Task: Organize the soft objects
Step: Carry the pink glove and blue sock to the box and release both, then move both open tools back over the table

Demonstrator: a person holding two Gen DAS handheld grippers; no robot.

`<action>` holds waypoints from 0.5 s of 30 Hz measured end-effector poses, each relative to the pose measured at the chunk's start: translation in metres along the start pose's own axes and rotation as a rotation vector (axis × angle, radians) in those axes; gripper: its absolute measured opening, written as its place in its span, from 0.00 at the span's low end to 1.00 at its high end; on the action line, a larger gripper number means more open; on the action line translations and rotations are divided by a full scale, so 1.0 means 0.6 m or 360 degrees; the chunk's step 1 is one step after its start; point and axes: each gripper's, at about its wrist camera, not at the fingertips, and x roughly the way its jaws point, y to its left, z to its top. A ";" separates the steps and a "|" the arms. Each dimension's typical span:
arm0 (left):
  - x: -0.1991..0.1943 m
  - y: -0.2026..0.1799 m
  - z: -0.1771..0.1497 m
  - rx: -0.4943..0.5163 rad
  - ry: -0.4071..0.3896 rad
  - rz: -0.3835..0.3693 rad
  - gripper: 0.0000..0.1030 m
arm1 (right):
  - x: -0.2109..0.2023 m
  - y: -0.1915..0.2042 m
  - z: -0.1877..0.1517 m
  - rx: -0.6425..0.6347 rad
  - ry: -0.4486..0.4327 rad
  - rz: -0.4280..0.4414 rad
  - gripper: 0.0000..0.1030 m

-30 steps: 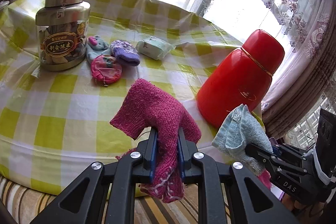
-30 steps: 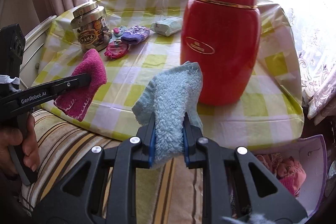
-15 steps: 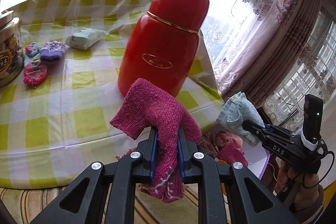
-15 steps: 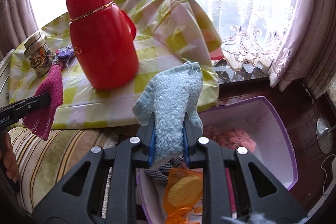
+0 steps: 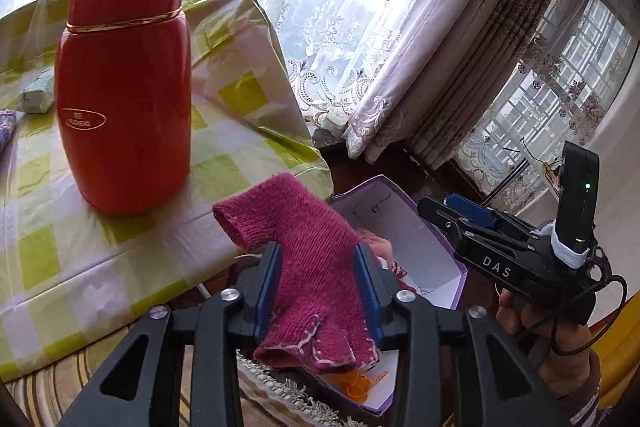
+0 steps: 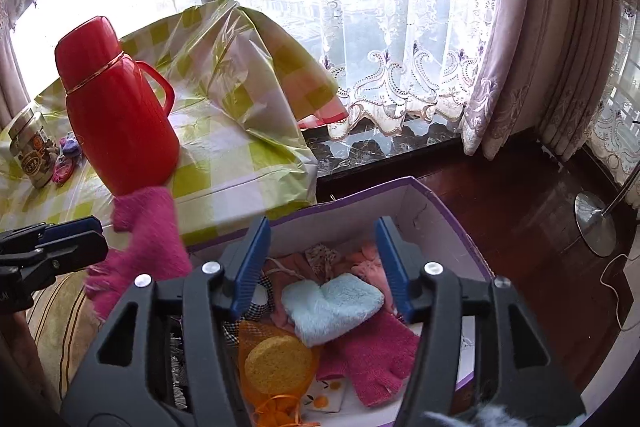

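My left gripper (image 5: 316, 283) hovers over the near edge of a purple-rimmed white box (image 5: 424, 251), and its jaws are opening. A pink knitted glove (image 5: 308, 259) still lies loosely between the blue pads. In the right wrist view that pink glove (image 6: 144, 247) is blurred, just off the tips of the left gripper (image 6: 96, 235). My right gripper (image 6: 324, 267) is above the box (image 6: 436, 203) with its jaws opening and nothing between them. A fluffy light blue glove (image 6: 332, 307) lies in the box below it. The right gripper (image 5: 438, 207) also shows at the right of the left wrist view.
A red thermos (image 6: 116, 115) stands on the green-checked tablecloth (image 5: 60, 247) left of the box. The box holds another pink glove (image 6: 376, 359), a yellow sponge in orange net (image 6: 278, 363) and other fabrics. A jar (image 6: 30, 155), curtains and a lamp base (image 6: 596, 223) are around.
Both grippers swung right from the table to the box. The right one let go of the light blue glove, which now lies in the box. The left jaws spread apart around the pink glove.
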 end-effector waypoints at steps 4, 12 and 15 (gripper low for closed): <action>0.000 -0.005 -0.001 0.0010 0.0005 0.0014 0.52 | -0.002 -0.007 -0.002 0.0003 0.0003 0.0007 0.57; -0.023 0.044 -0.006 -0.0081 -0.0022 0.0089 0.52 | -0.003 0.029 -0.007 -0.0077 0.0027 0.0093 0.57; -0.038 0.072 -0.012 -0.0134 -0.0040 0.0123 0.52 | -0.007 0.062 -0.008 -0.0149 0.0038 0.0152 0.58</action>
